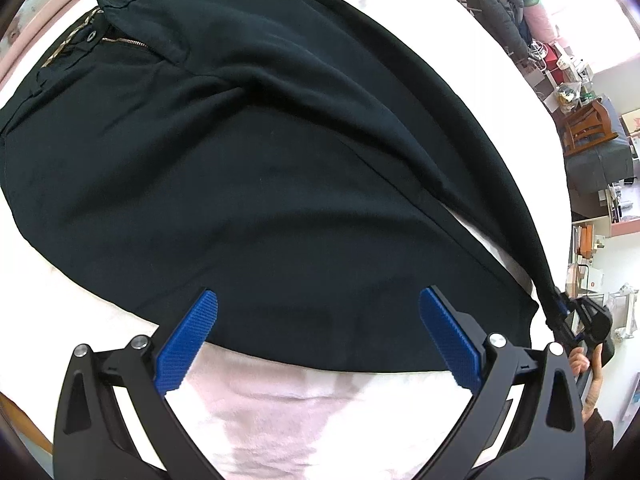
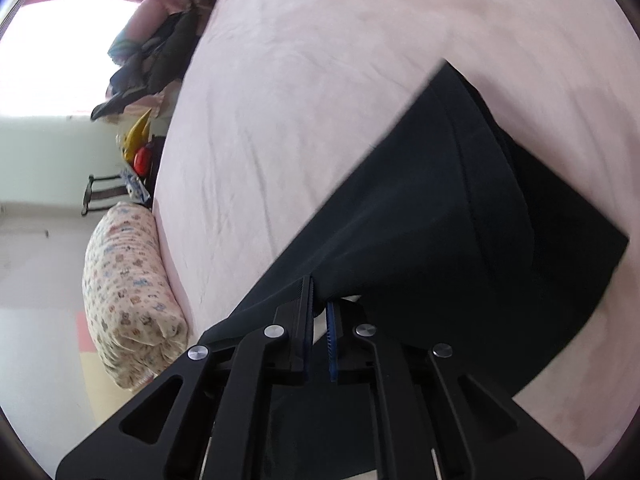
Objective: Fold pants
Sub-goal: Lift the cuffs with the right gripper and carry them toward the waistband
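Right gripper (image 2: 318, 312), jaws clenched on a pants (image 1: 240, 168) leg, lifts it for folding; left gripper (image 1: 318, 320), jaws released, hovers over the hem.

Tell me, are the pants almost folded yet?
Not yet, it has only just started. The dark pants lie spread on the pink bed sheet, zipper showing and both legs still apart. In hand: the right gripper is shut on the end of one leg and holds it up off the bed. The left gripper hangs open over the other leg's hem, holding nothing. Every fold is still left to do.
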Available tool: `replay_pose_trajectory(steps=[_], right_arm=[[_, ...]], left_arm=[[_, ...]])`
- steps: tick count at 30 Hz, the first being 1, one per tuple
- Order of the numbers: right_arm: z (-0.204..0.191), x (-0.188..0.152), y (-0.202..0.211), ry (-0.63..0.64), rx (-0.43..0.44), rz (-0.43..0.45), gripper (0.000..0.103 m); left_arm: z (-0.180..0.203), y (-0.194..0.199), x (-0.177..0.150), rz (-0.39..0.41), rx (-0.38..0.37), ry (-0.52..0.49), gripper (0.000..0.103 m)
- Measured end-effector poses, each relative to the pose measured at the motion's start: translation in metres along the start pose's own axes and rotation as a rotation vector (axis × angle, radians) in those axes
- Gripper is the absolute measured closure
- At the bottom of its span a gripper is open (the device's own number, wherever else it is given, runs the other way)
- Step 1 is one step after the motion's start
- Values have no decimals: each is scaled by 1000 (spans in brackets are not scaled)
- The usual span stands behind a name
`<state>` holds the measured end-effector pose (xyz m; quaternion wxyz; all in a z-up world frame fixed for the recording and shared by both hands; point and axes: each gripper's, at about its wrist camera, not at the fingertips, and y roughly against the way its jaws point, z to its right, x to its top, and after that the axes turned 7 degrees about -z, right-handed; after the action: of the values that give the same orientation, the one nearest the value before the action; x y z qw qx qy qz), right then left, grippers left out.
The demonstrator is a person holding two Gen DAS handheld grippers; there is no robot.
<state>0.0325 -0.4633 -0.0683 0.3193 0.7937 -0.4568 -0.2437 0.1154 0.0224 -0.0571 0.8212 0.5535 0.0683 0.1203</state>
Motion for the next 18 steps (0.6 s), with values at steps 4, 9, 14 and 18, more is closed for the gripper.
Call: replay_pose_trajectory(steps=[4,9,14,18], right_arm=[[30,-13,-5,-119,26,-13,98],[58,-33,-7,-220,45,-11,99],[64,-40,18,-221,61,51,100],[80,-36,26,-262,44,37,103]], left_arm=[[-2,1,0,6,4,1,2],[-2,2,-1,12,16,3,2],[0,8,-2,53,20,-23,2],[4,4,-1,52,22,-43,2]])
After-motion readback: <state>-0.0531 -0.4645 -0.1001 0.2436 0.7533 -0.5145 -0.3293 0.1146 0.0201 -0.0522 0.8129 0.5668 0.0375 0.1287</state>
